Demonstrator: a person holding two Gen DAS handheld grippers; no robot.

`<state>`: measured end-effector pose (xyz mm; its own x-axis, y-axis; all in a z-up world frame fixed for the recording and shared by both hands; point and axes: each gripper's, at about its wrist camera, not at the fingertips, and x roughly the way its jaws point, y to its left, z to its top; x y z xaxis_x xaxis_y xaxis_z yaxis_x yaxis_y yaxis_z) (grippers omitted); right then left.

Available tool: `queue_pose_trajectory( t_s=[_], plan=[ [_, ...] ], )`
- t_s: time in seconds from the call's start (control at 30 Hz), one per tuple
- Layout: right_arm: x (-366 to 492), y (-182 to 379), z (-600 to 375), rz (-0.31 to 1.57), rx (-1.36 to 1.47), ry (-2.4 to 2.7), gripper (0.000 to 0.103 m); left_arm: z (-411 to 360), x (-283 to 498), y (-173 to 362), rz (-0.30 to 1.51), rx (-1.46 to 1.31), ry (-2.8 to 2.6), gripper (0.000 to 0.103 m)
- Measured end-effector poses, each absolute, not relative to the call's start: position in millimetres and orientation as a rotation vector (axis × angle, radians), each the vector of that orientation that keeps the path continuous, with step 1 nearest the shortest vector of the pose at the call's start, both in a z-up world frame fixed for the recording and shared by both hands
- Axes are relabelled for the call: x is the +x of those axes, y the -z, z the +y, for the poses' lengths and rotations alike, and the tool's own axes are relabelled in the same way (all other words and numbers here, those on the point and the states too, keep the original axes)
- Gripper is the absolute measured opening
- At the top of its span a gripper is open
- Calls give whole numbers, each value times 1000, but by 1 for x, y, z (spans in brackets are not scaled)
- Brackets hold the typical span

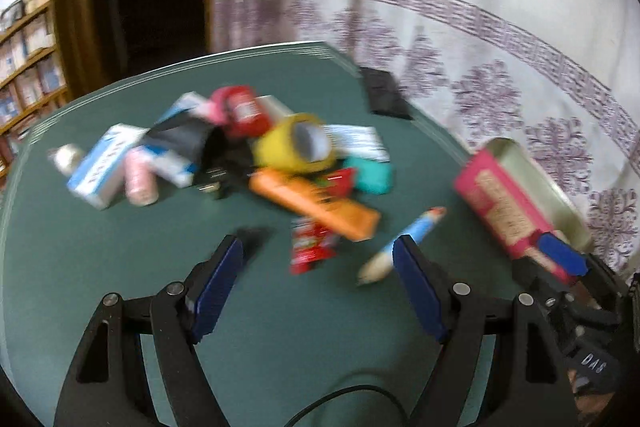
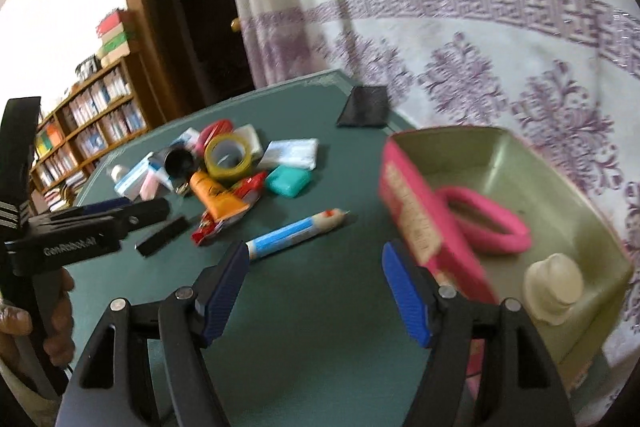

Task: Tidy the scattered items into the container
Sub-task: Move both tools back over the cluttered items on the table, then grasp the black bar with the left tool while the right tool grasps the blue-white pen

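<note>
On the green table (image 2: 320, 355) lies a heap of small items: a yellow tape roll (image 2: 228, 157), an orange tube (image 2: 216, 199), a red packet (image 1: 312, 247), a teal case (image 2: 288, 181), small boxes and a black strip (image 2: 162, 237). A blue-and-white pen (image 2: 292, 233) lies apart, just ahead of my right gripper (image 2: 316, 267), which is open and empty. The pink tin (image 2: 416, 223) stands open on the right; it holds a pink ring (image 2: 484, 223) and a cream object (image 2: 554, 287). My left gripper (image 1: 320, 267) hangs open and empty just short of the red packet.
A flat black object (image 2: 364, 107) lies at the table's far edge. A white curtain with purple patterns (image 2: 480, 47) hangs close behind the table and tin. A bookshelf (image 2: 92, 123) and a dark doorway (image 2: 192, 19) stand at the back left. Both views are motion-blurred.
</note>
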<state>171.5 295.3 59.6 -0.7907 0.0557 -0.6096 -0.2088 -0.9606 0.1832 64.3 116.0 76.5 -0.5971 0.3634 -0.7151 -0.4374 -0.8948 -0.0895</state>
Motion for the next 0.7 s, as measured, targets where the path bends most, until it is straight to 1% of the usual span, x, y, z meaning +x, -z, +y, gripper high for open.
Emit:
queue_pose_trajectory(
  t_s=[0.13, 0.27, 0.4, 0.53, 0.7],
  plan=[
    [161, -51, 285, 373, -1014, -2820, 74, 79, 50, -62, 118, -1141, -2506, 80],
    [156, -46, 278, 360, -1048, -2813, 74, 63, 38, -49, 113, -1191, -2520, 80],
    [152, -44, 274, 353, -1076, -2807, 74, 65, 29, -38, 137, -1212, -2498, 80],
    [144, -38, 275, 402, -1135, -2798, 74, 73, 21, -27, 191, -1224, -2469, 80],
    [130, -30, 277, 452, -1198, -2779, 74, 78, 13, -15, 202, -1247, -2445, 80]
  ],
)
